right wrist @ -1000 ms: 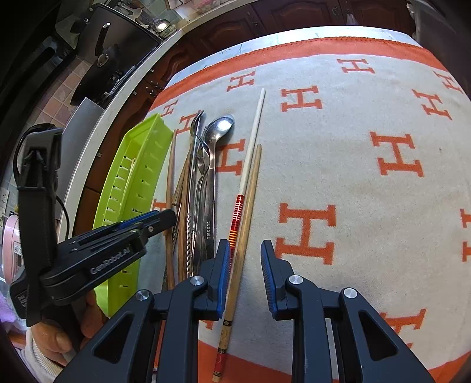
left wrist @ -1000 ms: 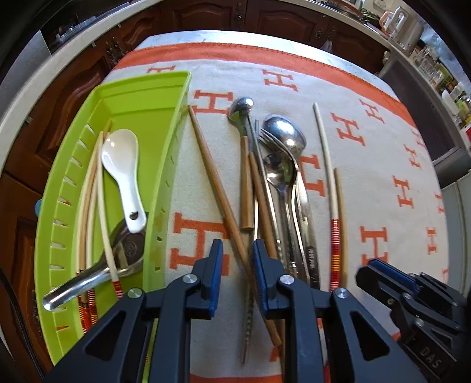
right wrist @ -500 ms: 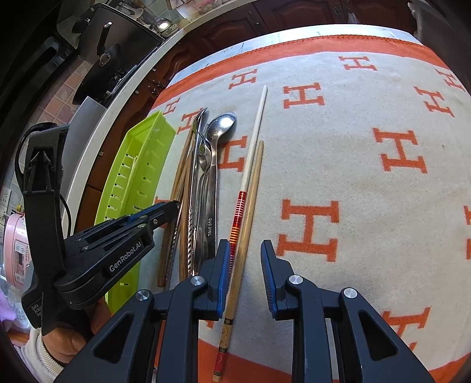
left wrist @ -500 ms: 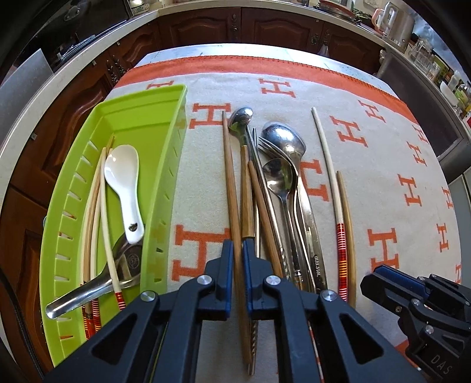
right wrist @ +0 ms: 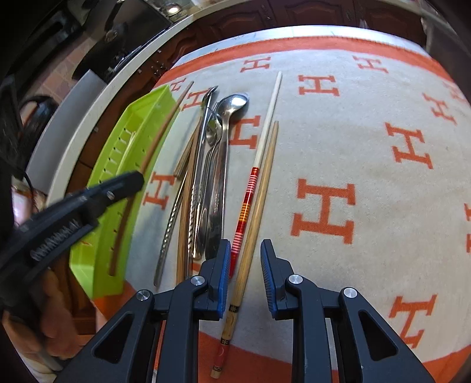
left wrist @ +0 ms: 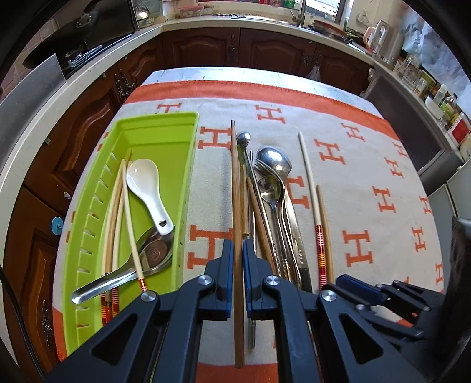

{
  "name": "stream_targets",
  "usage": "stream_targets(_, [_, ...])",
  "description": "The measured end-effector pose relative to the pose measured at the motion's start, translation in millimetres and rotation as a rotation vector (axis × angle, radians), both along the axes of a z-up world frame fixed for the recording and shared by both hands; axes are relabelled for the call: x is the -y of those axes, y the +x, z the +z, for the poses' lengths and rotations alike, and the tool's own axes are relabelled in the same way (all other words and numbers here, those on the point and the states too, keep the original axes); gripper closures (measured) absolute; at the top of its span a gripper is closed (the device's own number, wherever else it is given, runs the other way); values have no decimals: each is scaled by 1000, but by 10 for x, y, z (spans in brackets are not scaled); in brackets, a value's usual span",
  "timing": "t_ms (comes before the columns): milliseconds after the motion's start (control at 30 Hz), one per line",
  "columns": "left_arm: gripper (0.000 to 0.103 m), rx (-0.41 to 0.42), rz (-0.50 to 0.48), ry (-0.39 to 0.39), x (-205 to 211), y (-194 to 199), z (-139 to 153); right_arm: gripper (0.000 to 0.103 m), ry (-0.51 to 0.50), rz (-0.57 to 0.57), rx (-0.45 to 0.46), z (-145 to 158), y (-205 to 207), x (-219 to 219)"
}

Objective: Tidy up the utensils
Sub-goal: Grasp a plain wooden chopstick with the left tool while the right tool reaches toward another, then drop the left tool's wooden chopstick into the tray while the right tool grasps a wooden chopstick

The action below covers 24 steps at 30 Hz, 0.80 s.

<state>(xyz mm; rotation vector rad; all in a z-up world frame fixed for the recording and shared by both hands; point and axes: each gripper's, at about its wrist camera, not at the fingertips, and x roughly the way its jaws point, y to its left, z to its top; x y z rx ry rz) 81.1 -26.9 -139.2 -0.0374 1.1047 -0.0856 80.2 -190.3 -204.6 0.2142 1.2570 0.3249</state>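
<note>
Sorting partly done; green tray [left wrist: 153, 126] already holding chopsticks and two spoons; left gripper [left wrist: 238, 259] clamping a brown chopstick [left wrist: 235, 182], lifting beside the tray; right gripper [right wrist: 243, 265] gaping, straddling a bamboo chopstick [right wrist: 259, 200]; metal cutlery [left wrist: 276, 188] lying unsorted on the cloth.

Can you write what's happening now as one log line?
left gripper: shut on brown chopstick | right gripper: open over bamboo chopstick | green tray: partly filled

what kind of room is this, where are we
Most likely a home kitchen. Dark wood cabinets run under a pale countertop, a kettle stands on the counter, and cutlery lies beside a green utensil tray on an orange-patterned cloth.
</note>
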Motion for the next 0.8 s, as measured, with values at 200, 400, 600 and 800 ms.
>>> stream_targets(200, [99,21,7,-21,-77,-74,111,86,-209,57,77,24,-128,-296])
stream_targets(400, [99,64,12,-40,-188,-213,303,97,-300,9,121,1,-142,-333])
stream_targets(600, [99,117,16,-35,-399,-423,537,97,-151,-79,63,105,-177,-70])
stream_targets(800, [99,136,47,-5,-751,-577,638,97,-14,-113,85,524,-237,62])
